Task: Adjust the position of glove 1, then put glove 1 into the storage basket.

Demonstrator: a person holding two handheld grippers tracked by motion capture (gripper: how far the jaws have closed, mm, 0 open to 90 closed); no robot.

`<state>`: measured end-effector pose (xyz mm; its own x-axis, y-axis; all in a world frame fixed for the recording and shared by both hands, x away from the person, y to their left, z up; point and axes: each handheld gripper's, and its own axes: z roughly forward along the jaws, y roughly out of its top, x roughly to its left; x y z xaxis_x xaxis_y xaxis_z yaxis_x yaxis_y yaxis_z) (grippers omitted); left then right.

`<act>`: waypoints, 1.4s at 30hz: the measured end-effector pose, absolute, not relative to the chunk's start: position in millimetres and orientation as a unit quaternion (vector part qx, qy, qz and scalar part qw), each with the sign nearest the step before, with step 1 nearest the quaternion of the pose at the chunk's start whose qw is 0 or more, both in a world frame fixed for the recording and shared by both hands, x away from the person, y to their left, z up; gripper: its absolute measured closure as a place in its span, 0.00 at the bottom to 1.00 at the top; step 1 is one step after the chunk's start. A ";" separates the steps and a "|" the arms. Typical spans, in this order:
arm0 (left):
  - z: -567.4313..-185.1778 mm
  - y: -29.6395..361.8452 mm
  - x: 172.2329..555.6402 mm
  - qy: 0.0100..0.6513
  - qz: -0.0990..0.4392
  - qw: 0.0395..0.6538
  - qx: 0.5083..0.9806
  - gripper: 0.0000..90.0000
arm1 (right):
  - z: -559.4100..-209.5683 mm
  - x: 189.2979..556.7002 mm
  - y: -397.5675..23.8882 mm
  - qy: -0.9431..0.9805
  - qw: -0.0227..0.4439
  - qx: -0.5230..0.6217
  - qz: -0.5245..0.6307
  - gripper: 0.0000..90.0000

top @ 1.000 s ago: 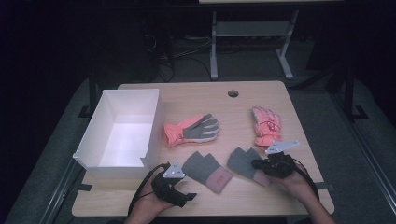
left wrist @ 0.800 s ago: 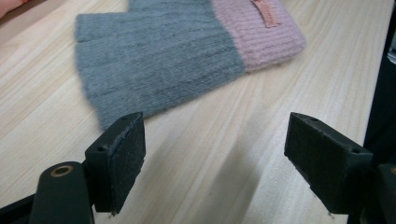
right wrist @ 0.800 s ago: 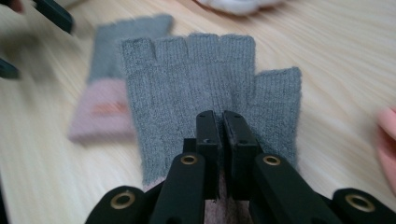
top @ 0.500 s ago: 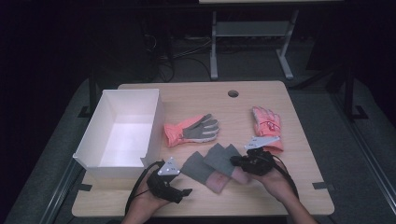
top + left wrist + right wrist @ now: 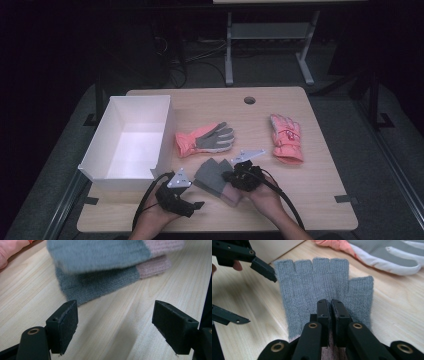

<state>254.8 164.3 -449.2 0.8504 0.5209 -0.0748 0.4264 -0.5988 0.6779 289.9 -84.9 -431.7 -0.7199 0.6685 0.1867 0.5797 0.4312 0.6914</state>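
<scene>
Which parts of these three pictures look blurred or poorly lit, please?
High view: the room around the table is almost black, the white box brightly lit. Left gripper view: the upper grey knit glove is smeared by blur, the one beneath it sharper. Right gripper view: the grey glove is crisp and evenly lit.

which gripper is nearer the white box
Left. The left gripper sits just below the white box's near right corner; the right gripper, shut on a grey knit glove, is farther right.
</scene>
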 end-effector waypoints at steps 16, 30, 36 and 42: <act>-440.7 164.8 254.4 0.265 0.049 0.392 0.879 0.76 | -418.5 293.2 -124.2 0.851 0.097 0.314 0.410 0.98; -440.4 131.3 264.1 0.257 0.018 0.368 0.893 1.00 | -448.7 301.2 -167.4 0.880 0.074 0.308 0.355 1.00; -448.6 121.4 281.7 0.264 0.012 0.349 0.899 1.00 | -455.2 300.8 -152.7 0.895 0.057 0.277 0.345 1.00; -445.8 119.9 296.9 0.270 0.016 0.348 0.898 1.00 | -455.3 292.0 -148.6 0.901 0.040 0.262 0.344 1.00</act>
